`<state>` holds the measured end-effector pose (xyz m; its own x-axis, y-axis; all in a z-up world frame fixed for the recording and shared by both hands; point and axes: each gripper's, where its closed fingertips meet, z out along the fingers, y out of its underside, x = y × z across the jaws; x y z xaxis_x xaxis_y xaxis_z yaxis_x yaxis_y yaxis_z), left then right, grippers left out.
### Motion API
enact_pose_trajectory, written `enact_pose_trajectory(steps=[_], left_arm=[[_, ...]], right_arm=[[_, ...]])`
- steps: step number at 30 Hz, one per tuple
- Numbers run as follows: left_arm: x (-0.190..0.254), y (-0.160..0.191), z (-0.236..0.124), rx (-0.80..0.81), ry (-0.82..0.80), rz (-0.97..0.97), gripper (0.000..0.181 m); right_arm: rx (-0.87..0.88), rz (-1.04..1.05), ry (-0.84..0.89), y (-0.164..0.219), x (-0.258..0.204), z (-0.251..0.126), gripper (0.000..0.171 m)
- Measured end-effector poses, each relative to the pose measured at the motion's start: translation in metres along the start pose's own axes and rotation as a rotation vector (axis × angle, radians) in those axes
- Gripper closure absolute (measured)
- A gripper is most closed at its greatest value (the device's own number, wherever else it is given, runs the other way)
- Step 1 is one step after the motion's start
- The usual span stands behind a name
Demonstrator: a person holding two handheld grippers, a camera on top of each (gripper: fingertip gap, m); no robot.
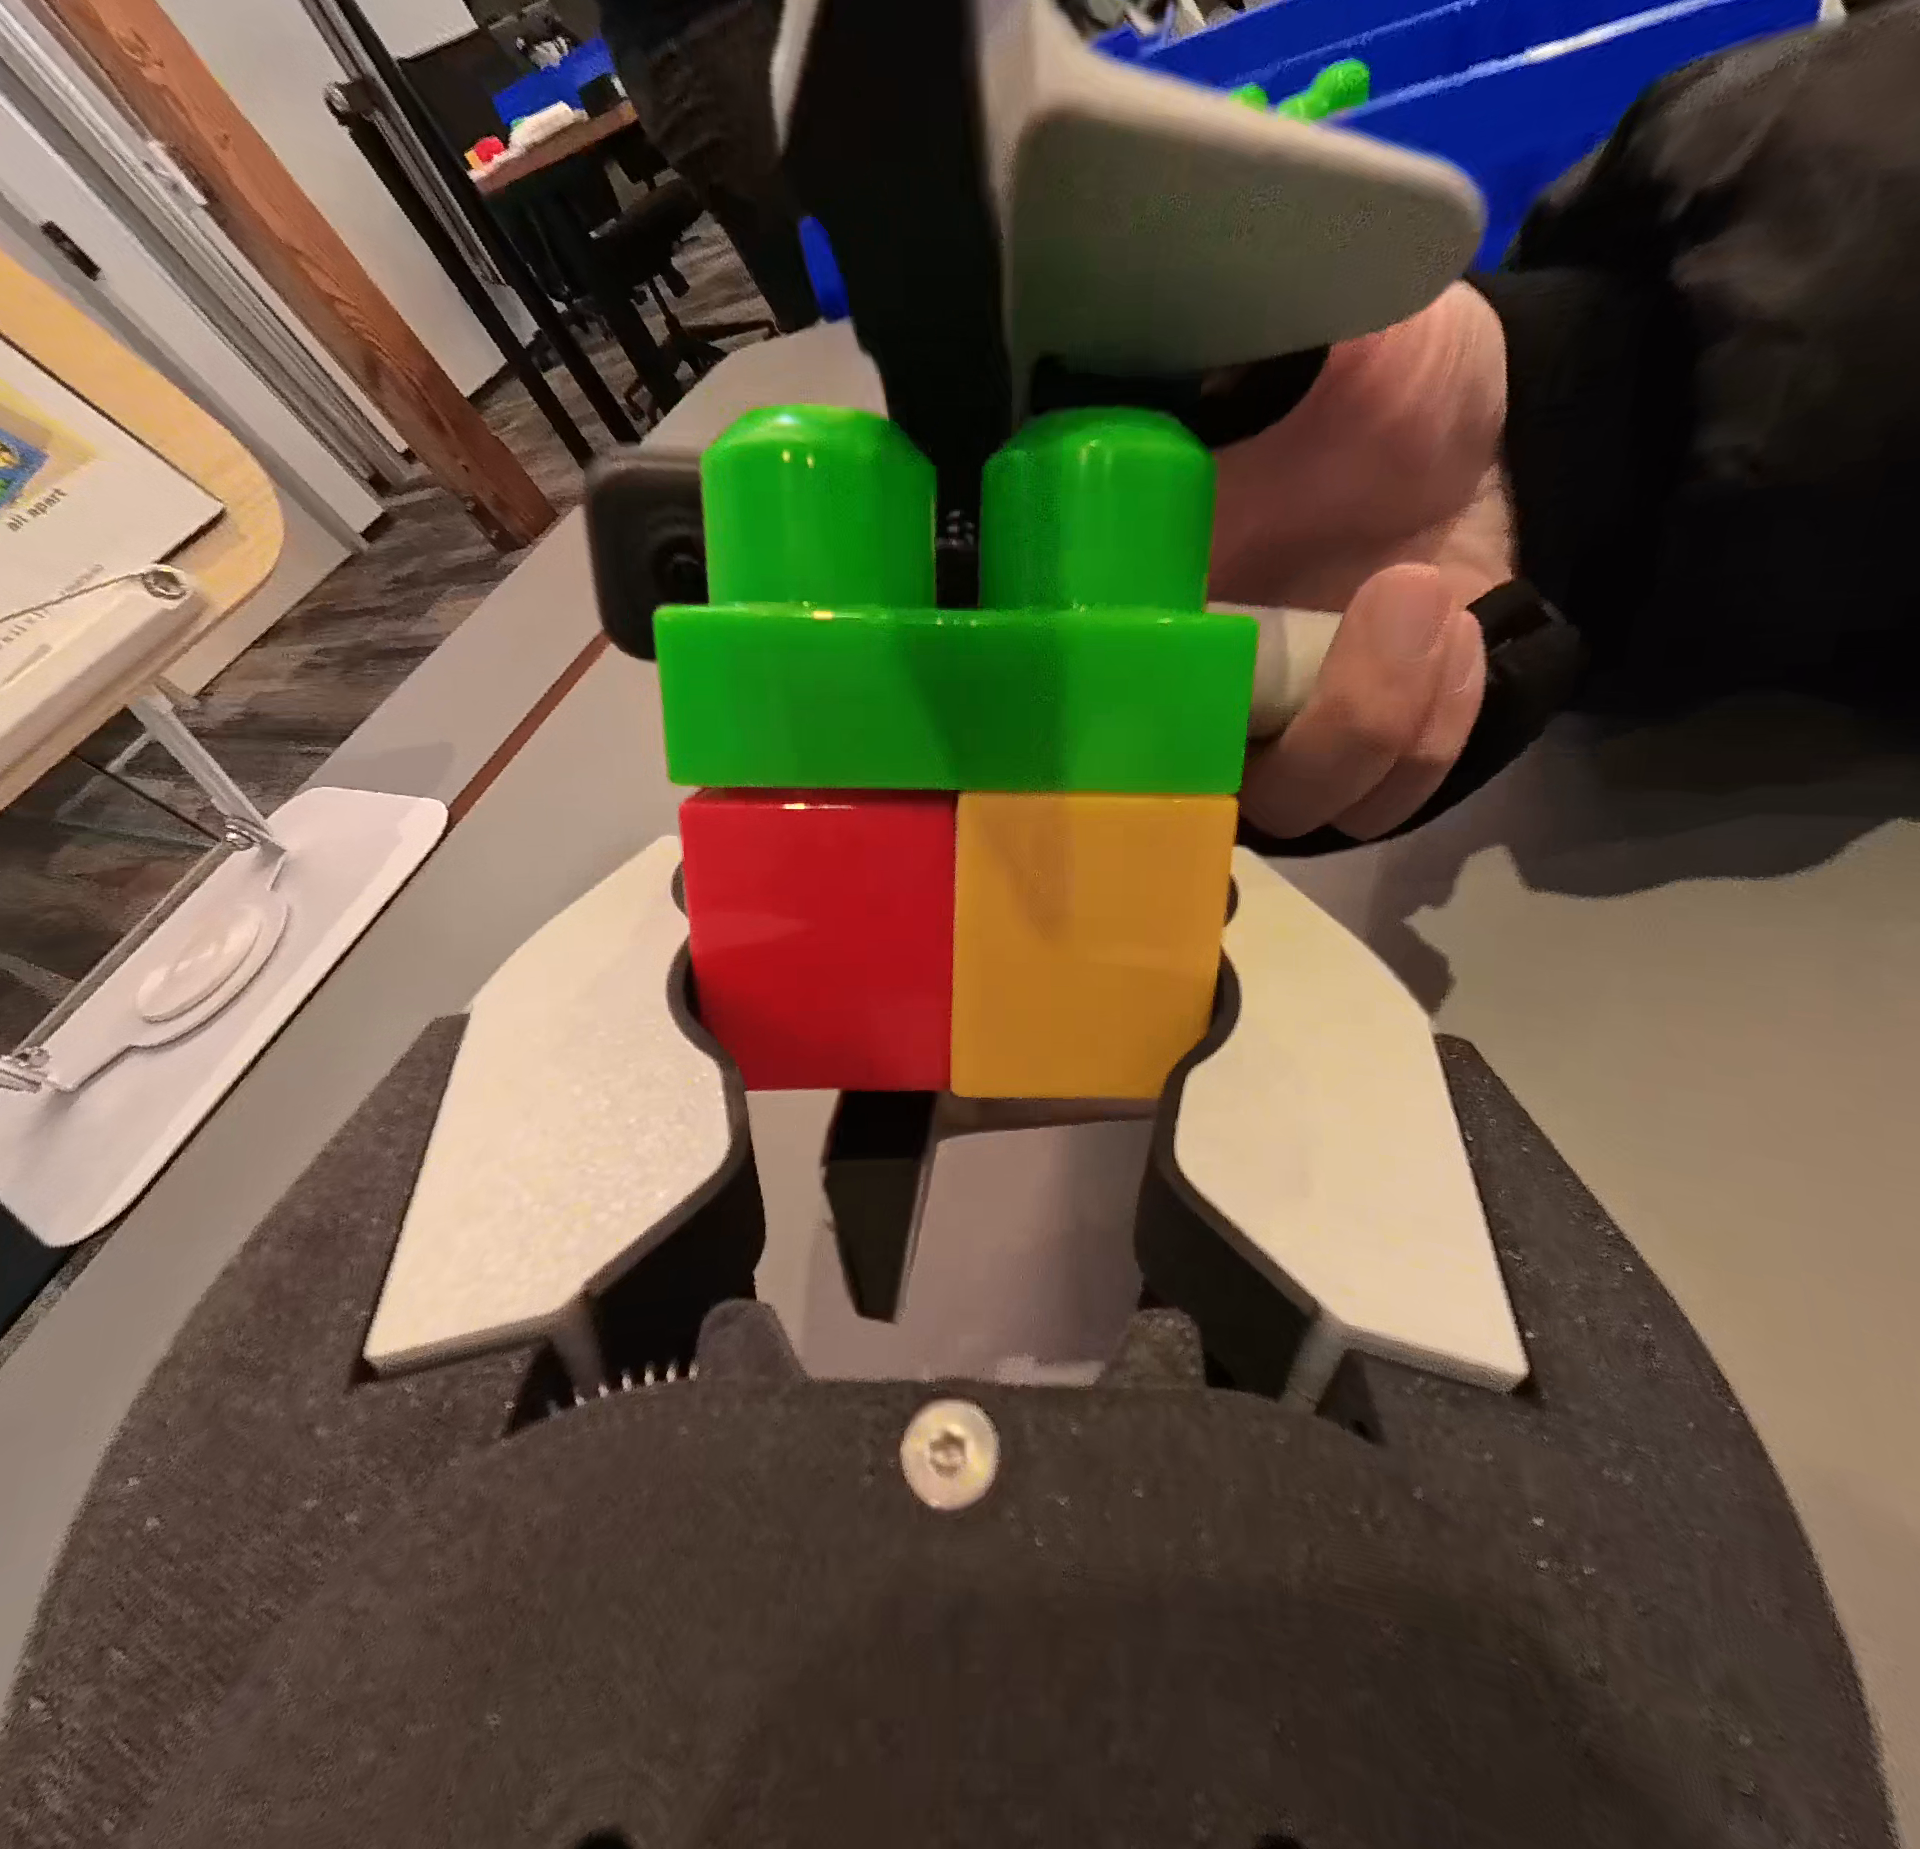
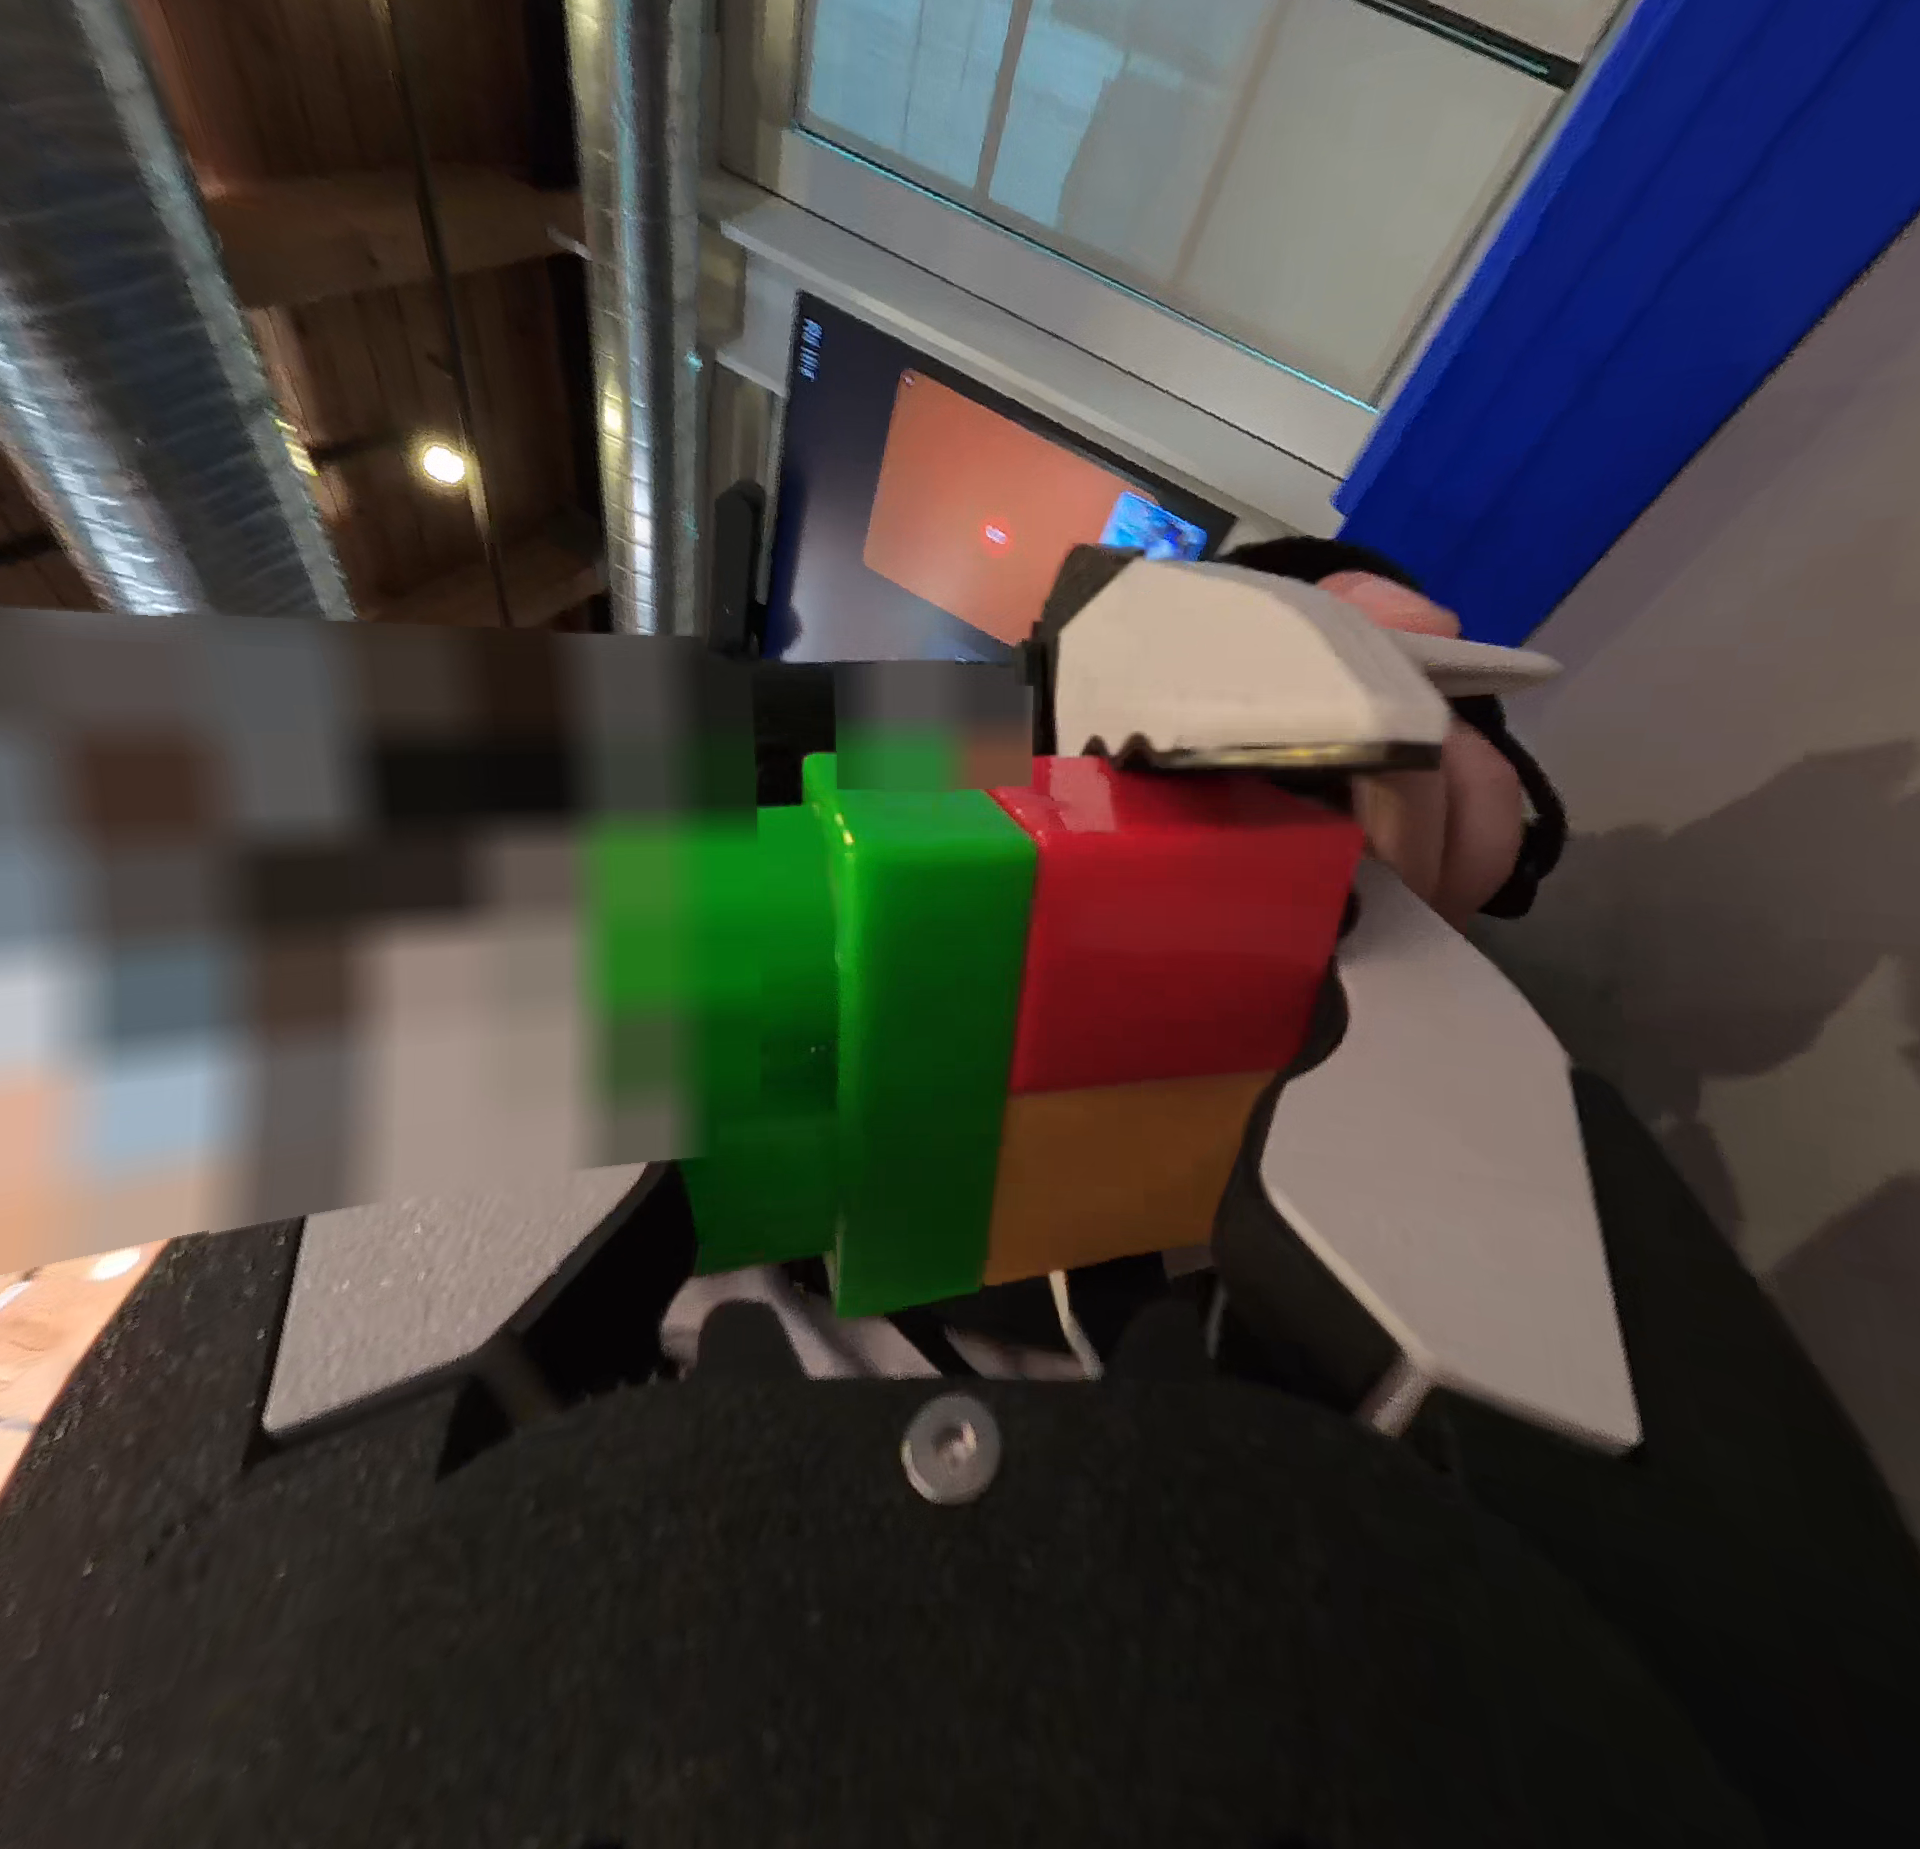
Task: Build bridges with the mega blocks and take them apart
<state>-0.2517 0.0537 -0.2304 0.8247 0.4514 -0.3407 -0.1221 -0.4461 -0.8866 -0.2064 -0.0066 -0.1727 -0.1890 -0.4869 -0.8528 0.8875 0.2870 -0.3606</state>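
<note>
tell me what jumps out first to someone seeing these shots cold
A bright little bridge fills the centre of the left wrist view: a green block sits across a red block and a yellow block standing side by side. The left tongs clamp the red and yellow pair from both sides. From above, the right tongs reach down between the green block's two studs, with blue bins behind.

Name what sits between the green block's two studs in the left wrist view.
A black finger of the right gripper reaches down into the gap between the studs of the green block, as the left wrist view shows.
</note>
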Motion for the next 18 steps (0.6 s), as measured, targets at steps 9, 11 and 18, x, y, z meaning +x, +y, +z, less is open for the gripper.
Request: enact_pose_trajectory(steps=[9, 11, 18], left_arm=[[0.0, 0.001, -0.001, -0.017, -0.006, -0.002, 0.092], [0.0, 0.001, -0.001, -0.024, -0.009, -0.004, 0.091], [0.001, 0.008, 0.001, -0.07, -0.007, -0.013, 0.092]], right_arm=[[0.0, 0.006, 0.018, 0.0, 0.003, 0.001, 0.054], [-0.007, 0.005, 0.02, 0.001, 0.003, 0.002, 0.053], [-0.014, 0.022, 0.022, 0.002, 0.008, -0.001, 0.054]])
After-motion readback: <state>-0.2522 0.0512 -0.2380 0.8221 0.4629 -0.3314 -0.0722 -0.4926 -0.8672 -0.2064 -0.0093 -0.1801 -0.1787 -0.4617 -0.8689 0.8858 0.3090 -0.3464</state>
